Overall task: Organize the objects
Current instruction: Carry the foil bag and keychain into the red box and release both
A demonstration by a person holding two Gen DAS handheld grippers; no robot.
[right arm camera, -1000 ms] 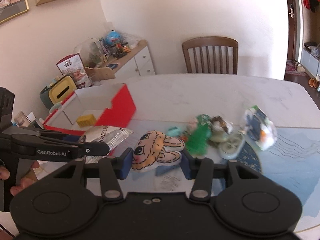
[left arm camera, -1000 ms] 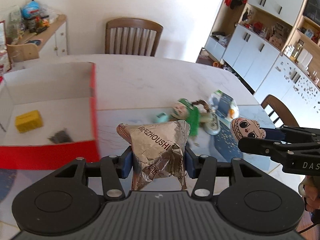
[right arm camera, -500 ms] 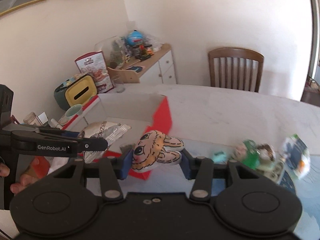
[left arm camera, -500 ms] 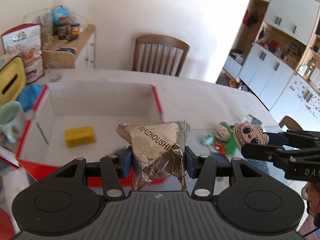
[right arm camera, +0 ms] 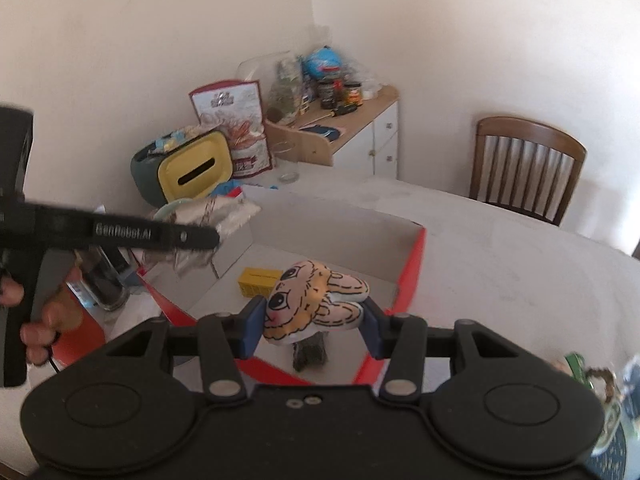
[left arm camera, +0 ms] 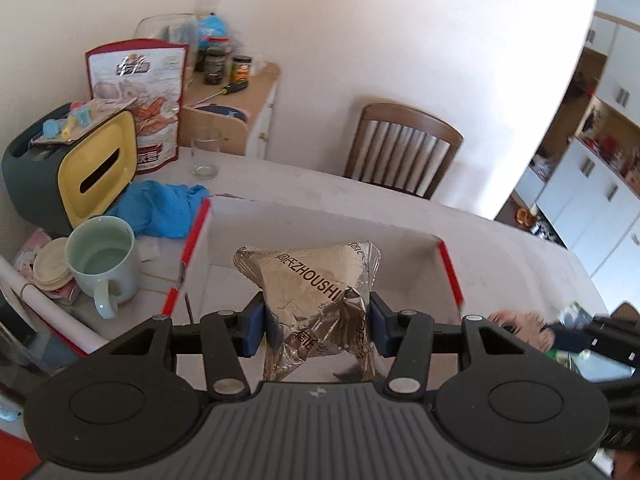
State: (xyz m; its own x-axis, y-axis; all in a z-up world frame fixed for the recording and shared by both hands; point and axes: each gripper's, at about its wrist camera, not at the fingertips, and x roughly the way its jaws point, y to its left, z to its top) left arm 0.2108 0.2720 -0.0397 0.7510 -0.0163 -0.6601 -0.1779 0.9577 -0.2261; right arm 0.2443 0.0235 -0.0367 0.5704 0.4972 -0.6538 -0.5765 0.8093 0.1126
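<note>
Objects headed for the red-sided box (right arm camera: 416, 264) are in both grippers at once. The left gripper (left arm camera: 316, 322) is clamped on a crinkled silver foil packet (left arm camera: 316, 296), which fills the centre of the left wrist view with the box's white interior showing behind and below it. The right gripper (right arm camera: 314, 322) is closed around a flat plush bunny face (right arm camera: 312, 300), held at the lower middle of the right wrist view above the box's near red wall. Already on the box floor are a small yellow block (right arm camera: 258, 282), just above and left of the bunny in the frame, and a dark little item (right arm camera: 310, 354) directly beneath it; what that item is cannot be told. In my judgement the step in hand is the drop-off. To do it well, each load should be carried fully past the red rim before the jaws part, and lowered close to the floor so the light foil packet does not bounce or slide out. The bunny is better released toward the bare floor at the right of the box, clear of the yellow block. The left gripper also appears at the left of the right wrist view, so releasing one side at a time would keep the two tools from colliding. A mug (left arm camera: 102, 260) with liquid stands just left of the box, so the left tool should avoid swinging that way.
</note>
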